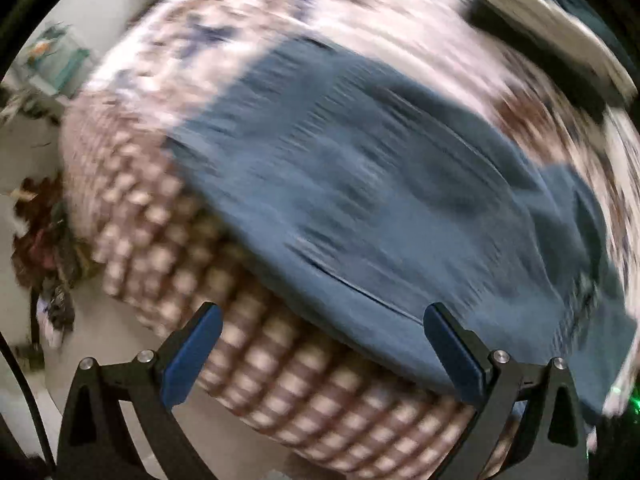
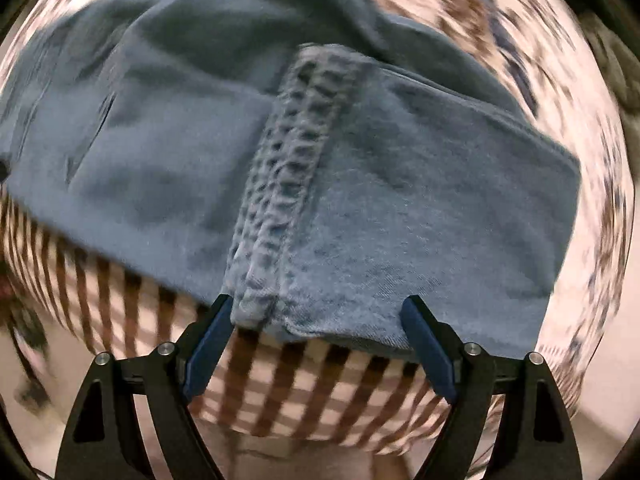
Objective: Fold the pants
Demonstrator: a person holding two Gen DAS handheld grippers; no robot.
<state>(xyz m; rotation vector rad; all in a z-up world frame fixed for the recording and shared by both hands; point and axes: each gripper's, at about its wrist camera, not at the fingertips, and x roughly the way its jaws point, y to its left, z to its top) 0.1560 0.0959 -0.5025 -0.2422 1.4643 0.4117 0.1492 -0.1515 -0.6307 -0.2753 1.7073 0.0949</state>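
Blue pants (image 1: 360,184) lie spread on a bed with a brown-and-white patterned cover (image 1: 168,240); this view is smeared by motion. My left gripper (image 1: 322,310) hangs open above the pants' near edge and the checked bed side, holding nothing. In the right wrist view the pants (image 2: 420,200) lie folded, with the puckered elastic waistband (image 2: 288,176) running down the middle. My right gripper (image 2: 318,302) points down over the near end of that waistband. Its jaws stand wide open, one finger on each side of the cloth edge, and the blue pads (image 2: 208,344) do not press on it.
The bed's checked side (image 2: 304,396) drops toward a pale floor (image 1: 24,152). A heap of dark and reddish clothes (image 1: 44,240) lies on the floor at left, beyond it a teal shelf (image 1: 60,56). A dark and white bundle (image 1: 532,20) sits at the bed's far right.
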